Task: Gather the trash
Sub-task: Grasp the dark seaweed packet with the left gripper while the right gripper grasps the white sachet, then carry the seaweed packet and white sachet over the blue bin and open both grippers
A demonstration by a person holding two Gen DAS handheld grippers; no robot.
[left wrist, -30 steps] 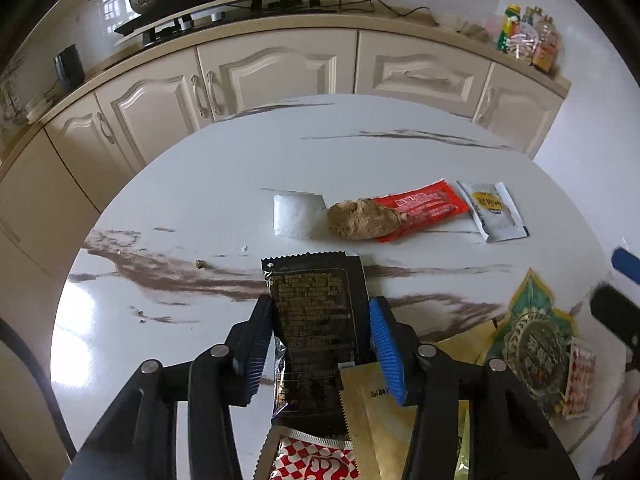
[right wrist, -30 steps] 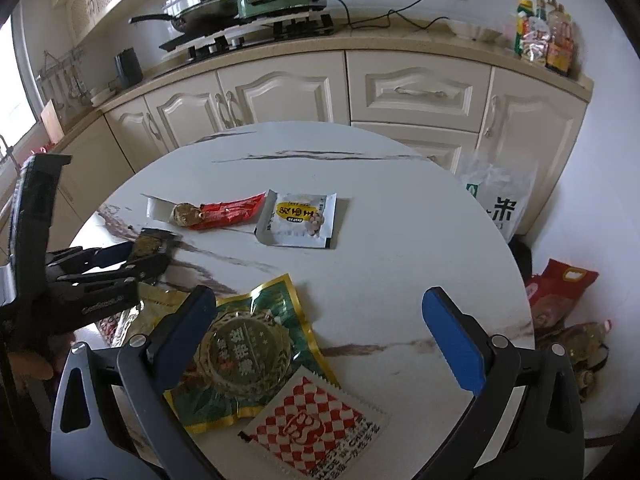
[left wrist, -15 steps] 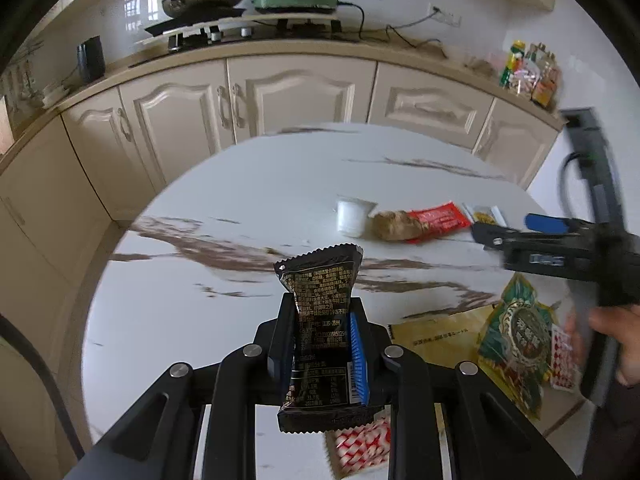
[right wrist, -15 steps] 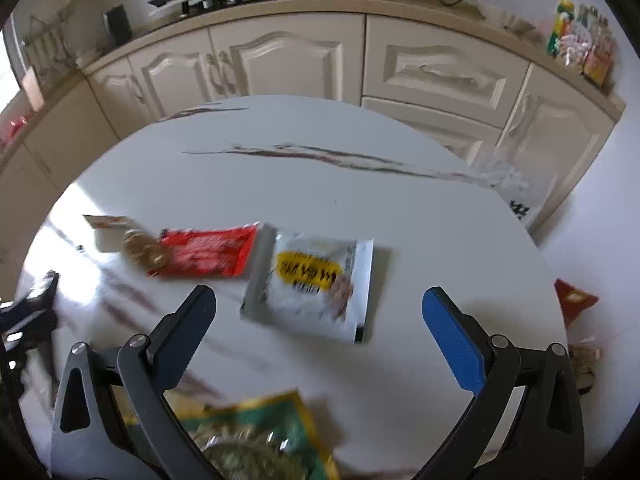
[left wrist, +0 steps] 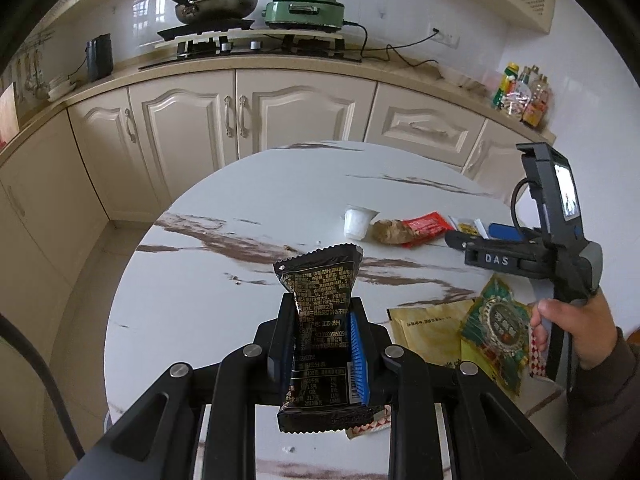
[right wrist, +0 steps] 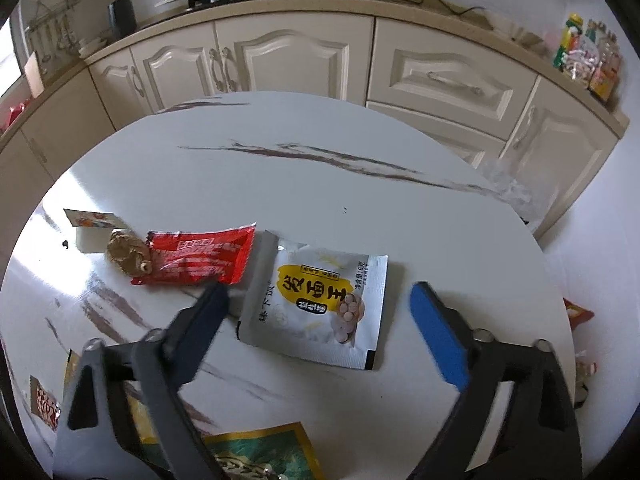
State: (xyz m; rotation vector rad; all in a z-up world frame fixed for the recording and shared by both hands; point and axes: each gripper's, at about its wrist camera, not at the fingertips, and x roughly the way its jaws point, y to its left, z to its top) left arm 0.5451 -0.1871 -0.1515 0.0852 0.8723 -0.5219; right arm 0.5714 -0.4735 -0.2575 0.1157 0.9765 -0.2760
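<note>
Left gripper [left wrist: 318, 340] clamps a black wrapper [left wrist: 320, 320], glossy, gold-printed, crimped ends, upright at frame centre. Right gripper [right wrist: 320, 312] jaws closing around a flat white sachet [right wrist: 320, 304] with yellow label, untouched, centre frame.

A round white marble table [left wrist: 224, 280] stands before cream kitchen cabinets [left wrist: 256, 116]. On the counter, a frying pan [left wrist: 212, 2] sits on the stove [left wrist: 256, 46] beside a green electric cooker [left wrist: 306, 10], with bottles [left wrist: 524, 94] clustered at the far right.
</note>
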